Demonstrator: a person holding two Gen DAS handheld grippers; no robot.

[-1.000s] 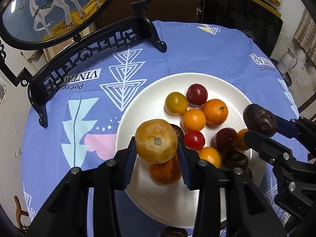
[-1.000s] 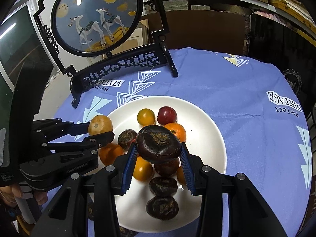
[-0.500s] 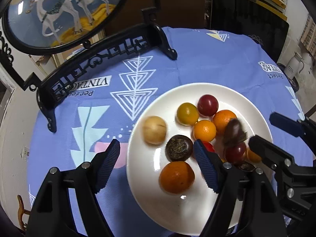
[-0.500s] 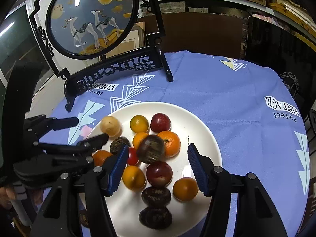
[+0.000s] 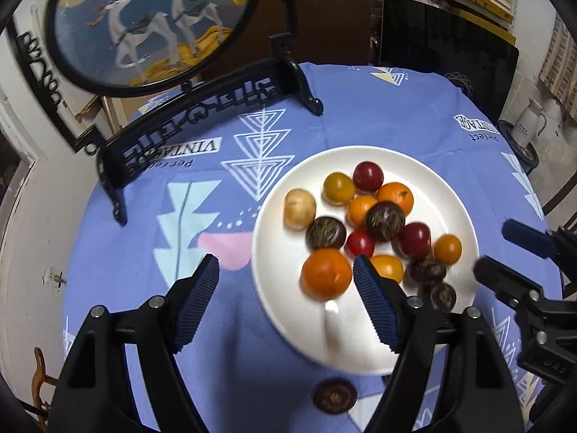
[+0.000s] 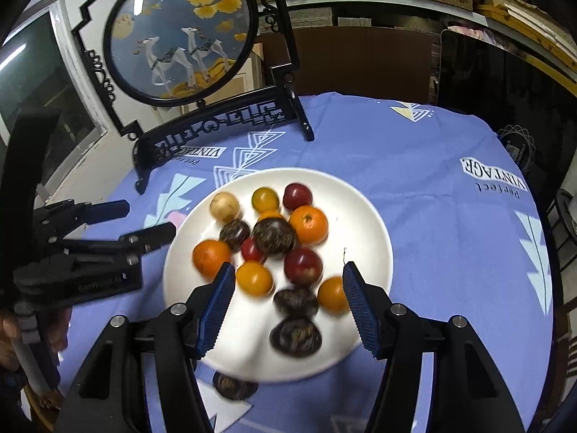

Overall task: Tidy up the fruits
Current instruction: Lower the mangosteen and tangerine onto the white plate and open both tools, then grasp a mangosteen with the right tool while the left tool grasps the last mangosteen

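A white plate (image 5: 450,180) on the blue cloth holds several small fruits: oranges, red and yellow ones, dark brown chestnut-like ones. A tan fruit (image 5: 299,208) lies at its left edge, and a dark brown one (image 5: 385,221) rests on top of the pile. My left gripper (image 5: 286,265) hangs open above the plate's near-left rim, nothing between its pads. My right gripper (image 6: 288,270) is open over the plate's (image 6: 364,223) near side, also empty. Each shows in the other's view: right gripper (image 5: 494,247), left gripper (image 6: 149,218). One dark fruit (image 5: 334,396) lies on the cloth in front of the plate.
A round deer-painted screen on a black carved stand (image 5: 155,25) stands at the table's back left. A dark panel (image 5: 443,61) leans behind the table. A white kettle (image 5: 530,122) sits off the table's right edge. A person's hand (image 6: 7,332) holds the left gripper's handle.
Both grippers opened. The tan fruit dropped from the left one onto the plate's left side, the dark fruit from the right one onto the pile. Both grippers drew back and up.
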